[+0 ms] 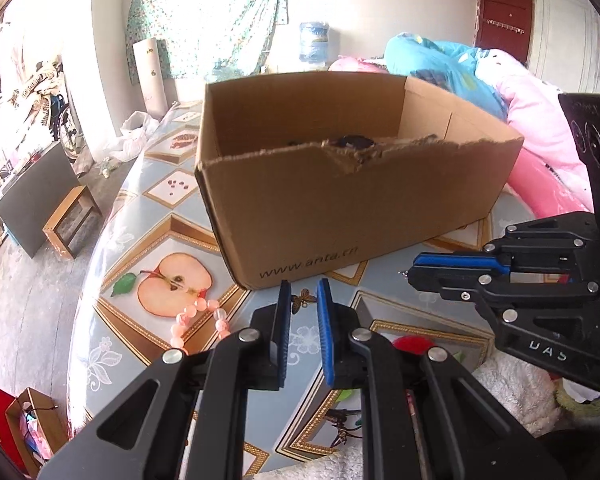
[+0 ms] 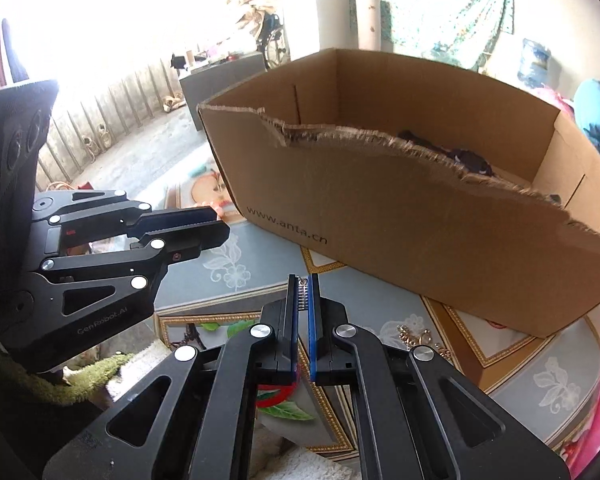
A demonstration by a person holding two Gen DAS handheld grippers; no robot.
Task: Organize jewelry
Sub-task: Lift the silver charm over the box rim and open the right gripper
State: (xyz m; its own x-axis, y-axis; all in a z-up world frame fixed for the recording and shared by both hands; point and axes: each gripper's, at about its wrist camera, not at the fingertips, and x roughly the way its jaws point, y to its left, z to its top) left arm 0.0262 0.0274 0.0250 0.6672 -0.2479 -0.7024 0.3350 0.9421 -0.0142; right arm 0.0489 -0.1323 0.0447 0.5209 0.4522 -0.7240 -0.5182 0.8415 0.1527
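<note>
A brown cardboard box (image 1: 340,200) (image 2: 420,232) with a torn front rim stands on the table, with dark items (image 1: 352,142) (image 2: 468,158) lying inside. My right gripper (image 2: 303,292) (image 1: 410,274) is shut on a small silver piece of jewelry (image 2: 302,293), held just in front of the box. My left gripper (image 1: 304,294) (image 2: 220,226) hovers beside it, its jaws a narrow way apart with nothing between them. A pink bead bracelet (image 1: 196,316) lies on the cloth left of the box, and a red ring (image 1: 414,343) (image 2: 278,398) below the grippers. Gold chain pieces (image 2: 416,336) lie near the box's front.
The table's cloth (image 1: 172,208) is printed with fruit pictures and drops off at the left edge. A dark corded trinket (image 1: 342,428) and a white fluffy towel (image 1: 512,392) lie at the near side. Pink and blue bedding (image 1: 532,120) lies behind the box on the right.
</note>
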